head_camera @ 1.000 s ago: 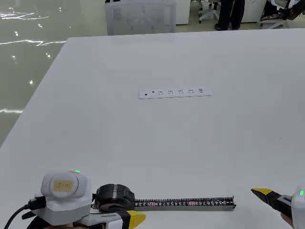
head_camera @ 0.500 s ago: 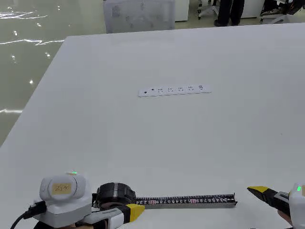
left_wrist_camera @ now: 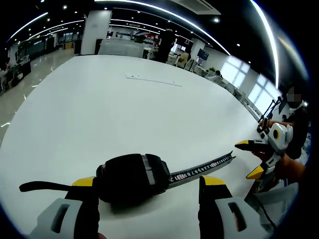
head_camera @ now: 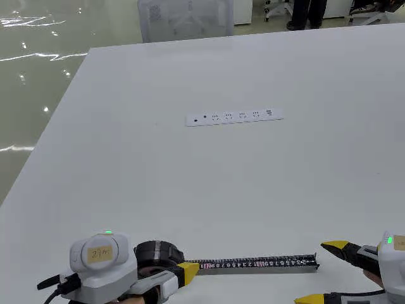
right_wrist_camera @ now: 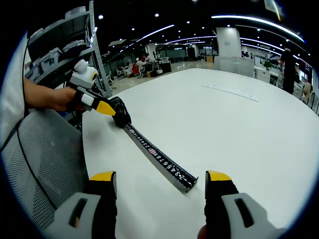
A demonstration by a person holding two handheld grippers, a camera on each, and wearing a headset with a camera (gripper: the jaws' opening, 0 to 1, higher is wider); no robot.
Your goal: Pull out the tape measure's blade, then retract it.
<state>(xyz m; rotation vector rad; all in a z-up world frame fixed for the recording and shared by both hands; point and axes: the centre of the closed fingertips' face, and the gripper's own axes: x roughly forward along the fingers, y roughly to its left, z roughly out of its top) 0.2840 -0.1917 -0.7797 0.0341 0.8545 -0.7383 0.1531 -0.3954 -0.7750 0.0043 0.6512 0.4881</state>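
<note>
The black rounded tape measure case [head_camera: 158, 253] lies on the white table [head_camera: 126, 164] at the lower left of the head view; its dark blade [head_camera: 259, 262], marked with pale numerals, runs flat along the table toward the lower right, drawn well out of the case. In the left gripper view the left tongs [left_wrist_camera: 149, 183] stand released, their yellow-tipped jaws spread wider than the case; the case sits between them, close against the jaw at the left of that frame, with a clear gap to the jaw at the right; a thin black strap [left_wrist_camera: 44, 186] trails from the case toward the left edge. In the right gripper view the right tongs [right_wrist_camera: 160, 176] are also released, jaws wide apart; the blade's free end lies on the table between the two yellow tips, touching neither. At the upper left of that frame a hand [right_wrist_camera: 56, 97] holds the left tongs at the case. A long white power strip [head_camera: 234, 116] lies well apart from the tape, near the middle of the head view.
</note>
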